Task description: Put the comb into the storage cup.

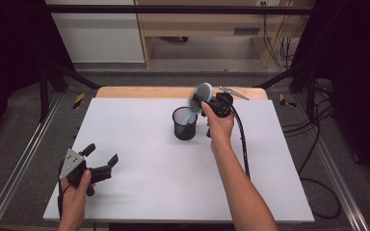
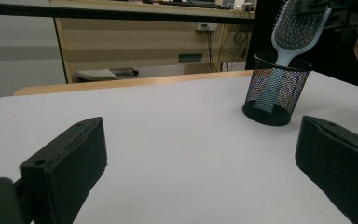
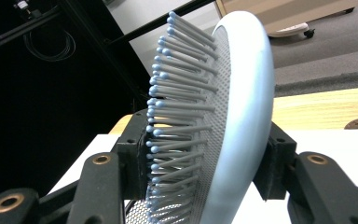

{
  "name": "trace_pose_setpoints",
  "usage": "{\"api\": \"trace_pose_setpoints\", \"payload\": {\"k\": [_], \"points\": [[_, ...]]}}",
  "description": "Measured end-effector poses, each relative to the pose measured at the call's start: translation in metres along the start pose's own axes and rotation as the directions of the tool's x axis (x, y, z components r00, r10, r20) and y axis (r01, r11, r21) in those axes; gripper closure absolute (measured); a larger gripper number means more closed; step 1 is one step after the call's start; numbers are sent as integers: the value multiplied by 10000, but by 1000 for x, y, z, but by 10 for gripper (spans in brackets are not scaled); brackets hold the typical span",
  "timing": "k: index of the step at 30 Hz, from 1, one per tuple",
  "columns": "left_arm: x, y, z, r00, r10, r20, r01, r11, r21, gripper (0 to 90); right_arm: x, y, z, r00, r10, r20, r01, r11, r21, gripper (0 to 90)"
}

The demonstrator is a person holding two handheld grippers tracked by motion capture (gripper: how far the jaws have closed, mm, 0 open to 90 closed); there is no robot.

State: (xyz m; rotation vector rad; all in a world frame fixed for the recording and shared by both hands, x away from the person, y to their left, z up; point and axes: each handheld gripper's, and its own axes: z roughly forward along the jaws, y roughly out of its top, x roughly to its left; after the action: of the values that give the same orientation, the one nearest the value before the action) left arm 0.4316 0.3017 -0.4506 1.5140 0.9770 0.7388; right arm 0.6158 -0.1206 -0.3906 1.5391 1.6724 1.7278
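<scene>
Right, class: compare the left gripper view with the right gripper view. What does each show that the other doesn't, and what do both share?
Left gripper view alone: the mesh cup with the brush handle standing in it, and the left gripper with jaws wide apart over bare table.

Right gripper view alone: the right gripper clamping the brush head, one pad on the bristles, one on the back.

Both: the blue brush, the white table, the wooden furniture behind.

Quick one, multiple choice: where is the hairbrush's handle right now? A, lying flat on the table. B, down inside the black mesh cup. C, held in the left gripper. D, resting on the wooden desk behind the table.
B: the hairbrush stands with its handle inside the mesh cup, while the right gripper clamps its head and the left gripper sits open and apart.
</scene>
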Motion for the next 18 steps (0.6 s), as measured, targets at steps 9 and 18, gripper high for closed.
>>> {"api": "trace_pose_setpoints", "payload": {"k": [9,18], "points": [[0,0,0,10000,0,26,0,10000,10,21,-1,0,0,9999,126,-23,-126,9999,-17,470],[0,0,0,10000,-1,47,1,10000,-4,22,-4,0,-1,9999,170,-2,-170,9999,27,462]]}}
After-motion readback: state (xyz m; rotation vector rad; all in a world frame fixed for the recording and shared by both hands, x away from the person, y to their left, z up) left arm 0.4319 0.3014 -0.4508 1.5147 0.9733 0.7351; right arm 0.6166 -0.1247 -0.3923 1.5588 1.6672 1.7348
